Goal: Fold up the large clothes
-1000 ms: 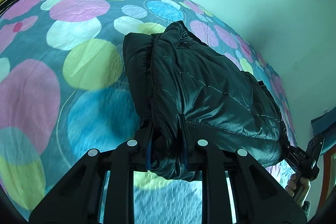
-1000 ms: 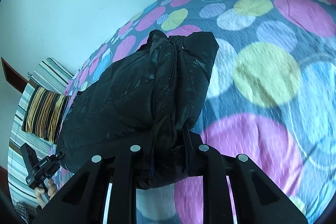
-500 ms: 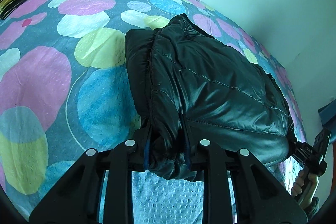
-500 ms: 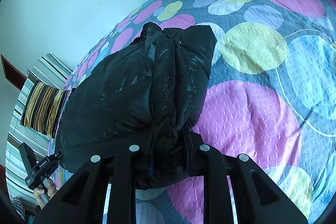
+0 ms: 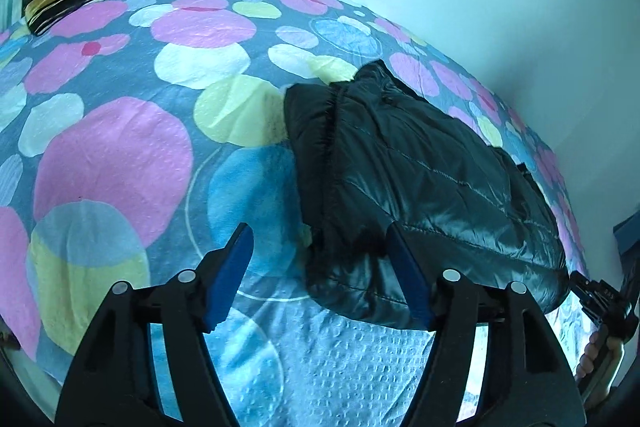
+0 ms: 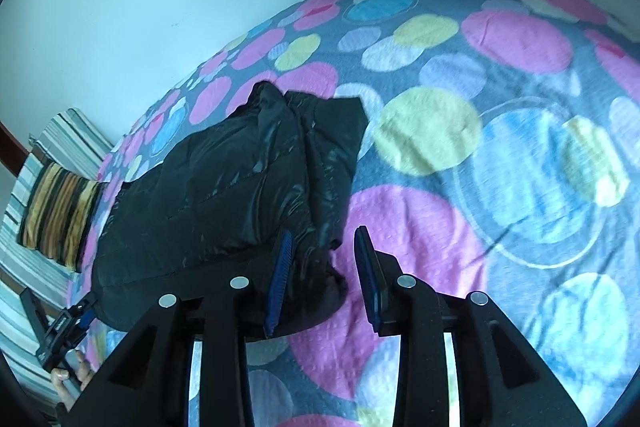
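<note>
Jacket (image 5: pixel 420 179) between parted grippers

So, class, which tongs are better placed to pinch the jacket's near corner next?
Probably the right tongs: open, with a bunched corner of the jacket between them. The left tongs are open too, but the jacket sits against one side, bedspread filling the rest.

The left black two-finger gripper with blue pads (image 5: pixel 318 251) has its fingers spread wide apart. The right black gripper with blue pads (image 6: pixel 325 251) is spread too, less wide.
</note>
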{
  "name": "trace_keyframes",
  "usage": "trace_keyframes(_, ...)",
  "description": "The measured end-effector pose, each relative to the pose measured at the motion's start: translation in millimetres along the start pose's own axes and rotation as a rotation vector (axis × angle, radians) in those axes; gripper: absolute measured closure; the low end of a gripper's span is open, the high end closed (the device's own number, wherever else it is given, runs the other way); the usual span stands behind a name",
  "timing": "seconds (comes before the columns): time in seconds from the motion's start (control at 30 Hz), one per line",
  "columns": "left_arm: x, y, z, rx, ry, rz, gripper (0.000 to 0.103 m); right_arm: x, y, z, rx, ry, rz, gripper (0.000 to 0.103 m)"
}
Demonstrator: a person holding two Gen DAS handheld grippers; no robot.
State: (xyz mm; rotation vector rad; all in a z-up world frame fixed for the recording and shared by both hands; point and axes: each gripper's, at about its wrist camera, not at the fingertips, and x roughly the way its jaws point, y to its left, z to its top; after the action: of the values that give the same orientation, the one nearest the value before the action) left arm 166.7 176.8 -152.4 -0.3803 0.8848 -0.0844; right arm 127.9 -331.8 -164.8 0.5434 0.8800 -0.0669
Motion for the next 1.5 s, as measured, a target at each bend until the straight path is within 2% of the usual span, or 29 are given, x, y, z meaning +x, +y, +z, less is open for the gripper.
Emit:
trace_keyframes(0.1, -1, 9, 6, -0.024, -0.001, -0.005, 0.030, -16, 11, 8, -0.021, -0.071, -0.052, 0.070)
trace_keyframes(0.2, 4, 13, 11, -0.045, 0.014, -0.028, 0.025, -20, 38, 13, -0.066, -0.092, -0.016, 0.071)
trace_keyframes(0.37, 22, 12, 21, -0.041, 0.042, -0.035, 0.023, 14, 109, 10, -0.201, 0.006, 0.102, 0.071)
trace_keyframes(0.47, 32, 10, 28, -0.035, 0.057, -0.046, 0.022, 43, 151, 9, -0.267, 0.049, 0.144, 0.071)
trace_keyframes(0.57, 40, 10, 34, -0.026, 0.066, -0.053, 0.020, 68, 182, 9, -0.296, 0.101, 0.191, 0.071)
trace_keyframes(0.67, 48, 10, 41, -0.024, 0.081, -0.067, 0.020, 89, 200, 6, -0.335, 0.143, 0.193, 0.072)
trace_keyframes(0.87, 63, 8, 53, -0.003, 0.106, -0.098, 0.019, 130, 198, -6, -0.331, 0.239, 0.119, 0.074)
trace_keyframes(1.17, 90, -3, 64, 0.022, 0.203, -0.190, 0.019, 137, 200, -15, -0.355, 0.240, 0.096, 0.074)
trace_keyframes(1.23, 95, -7, 65, 0.036, 0.225, -0.193, 0.024, 137, 201, -17, -0.361, 0.236, 0.090, 0.074)
trace_keyframes(1.33, 97, -15, 68, 0.062, 0.241, -0.198, 0.043, 138, 202, -18, -0.373, 0.226, 0.081, 0.074)
trace_keyframes(1.47, 83, -31, 74, 0.111, 0.211, -0.200, 0.073, 139, 202, -19, -0.375, 0.221, 0.076, 0.074)
trace_keyframes(1.5, 78, -34, 76, 0.113, 0.202, -0.205, 0.076, 139, 202, -19, -0.374, 0.222, 0.076, 0.074)
